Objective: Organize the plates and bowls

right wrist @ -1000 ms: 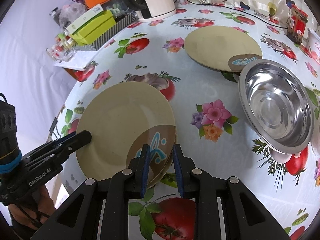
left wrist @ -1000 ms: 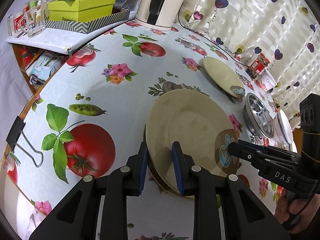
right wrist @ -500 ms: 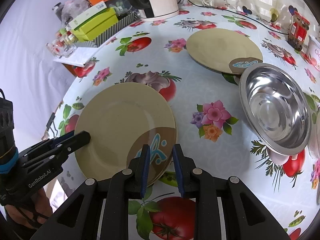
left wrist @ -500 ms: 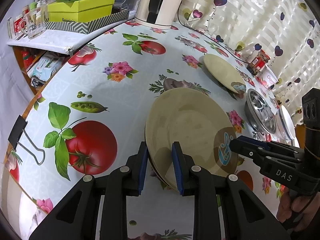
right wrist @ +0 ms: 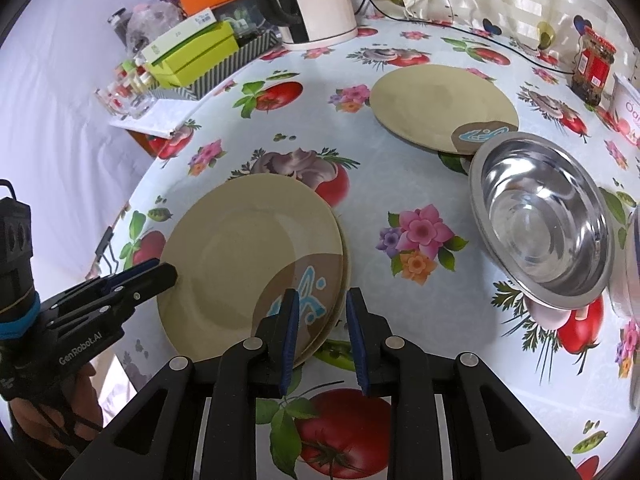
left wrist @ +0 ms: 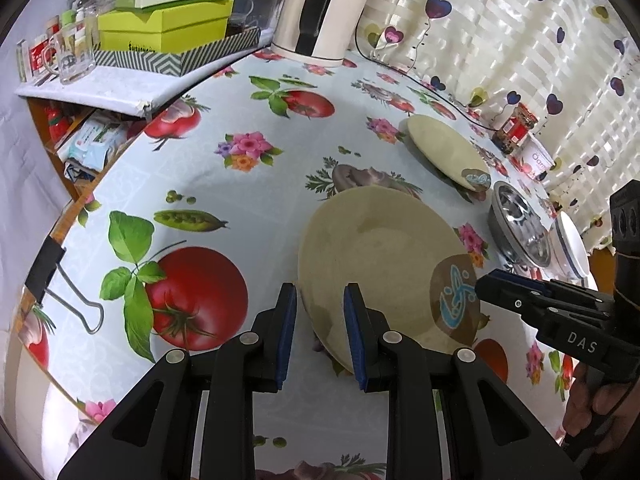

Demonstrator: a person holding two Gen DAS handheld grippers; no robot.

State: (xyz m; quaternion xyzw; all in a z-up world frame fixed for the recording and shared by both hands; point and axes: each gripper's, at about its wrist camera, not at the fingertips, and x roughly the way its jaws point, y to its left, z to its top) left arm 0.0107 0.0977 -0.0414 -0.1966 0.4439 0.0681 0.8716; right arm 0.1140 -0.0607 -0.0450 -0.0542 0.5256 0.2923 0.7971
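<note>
Two stacked beige plates, the top one with a brown patch and blue lettering, are at the near end of the flowered tablecloth. My left gripper is shut on their left rim. Opposite it, at the brown patch, my right gripper is shut on the rim. Another beige plate lies farther back. Next to it sits a steel bowl, with a white bowl at its right.
A white kettle with its cord stands at the back. Green boxes and glasses sit on a side shelf at the left. A red-labelled jar and a tub are at the back right. A binder clip grips the cloth's left edge.
Both grippers keep the same hold on the plates' rim. The views have shifted only slightly and nothing else has moved.
</note>
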